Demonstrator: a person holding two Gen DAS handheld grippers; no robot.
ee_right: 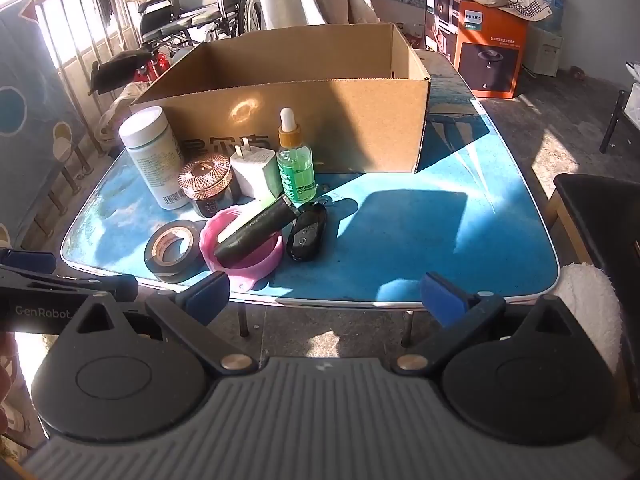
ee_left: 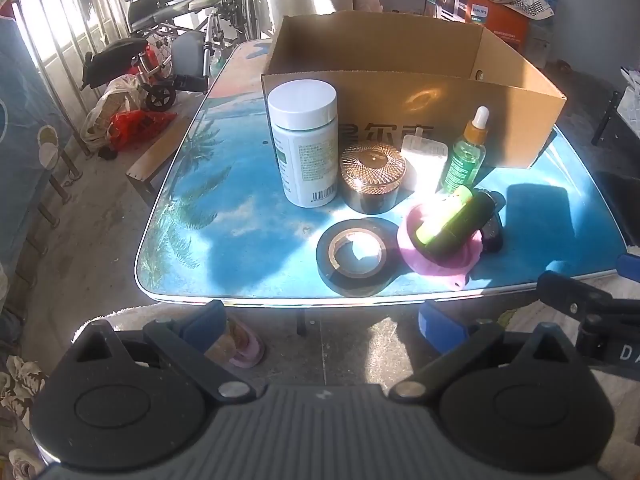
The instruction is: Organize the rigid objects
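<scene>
1. On the blue palm-print table (ee_left: 224, 240), at its near edge, sit the small items; the open cardboard box (ee_left: 420, 120) stands just behind them, toward the far side. Its floor is hidden by the near wall in both views, so contents can't be told.
2. Hard to read: glare from sunlight washes out the white charger plug (ee_left: 424, 164) and the top of the green-capped dark tube (ee_left: 456, 220) in the left wrist view. Box print is partly blocked by the white pill bottle (ee_left: 304, 144) & the dropper bottle w/ green liquid (ee_left: 464, 156).
3. Black key fob (ee_right: 306, 234) is mostly hidden behind the tube in the left view; clear in the right view, lying just right of the pink bowl (ee_right: 244, 256).
4. Tube rests tilted across the pink bowl. Black tape roll (ee_left: 352, 256) lies flat just left of the bowl; the copper-lidded jar (ee_left: 372, 176) stands between pill bottle & charger.
5. Left gripper (ee_left: 320, 324): jaws spread wide, nothing between them, pitched down, short of the table's near edge, approx. in line w/ the tape roll.
6. Right gripper (ee_right: 326, 292): also wide open & empty, pitched down, short of the near edge, to the right of the left one; its blue pads (ee_right: 444, 296) touch nothing.
7. Wheelchair (ee_left: 188, 20) far left, cut off at the frame top.
</scene>
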